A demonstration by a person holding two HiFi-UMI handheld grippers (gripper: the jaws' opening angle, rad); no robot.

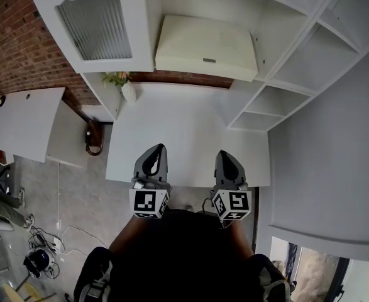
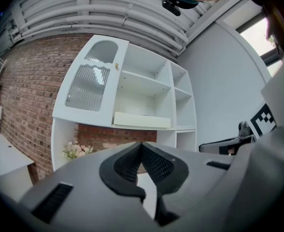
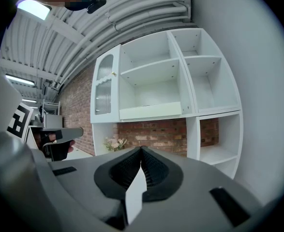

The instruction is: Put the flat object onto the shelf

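head view shows the left gripper and the right gripper side by side over the near edge of the white table, both pointing toward the far shelf unit. each gripper view shows its jaws pressed together with nothing between them. beyond the table, the flat object, a pale cream slab, lies flat on the wide shelf, just right of the ribbed glass door. it sits well apart from both grippers and higher than they point. the placing looks done; no step seems left for either gripper.
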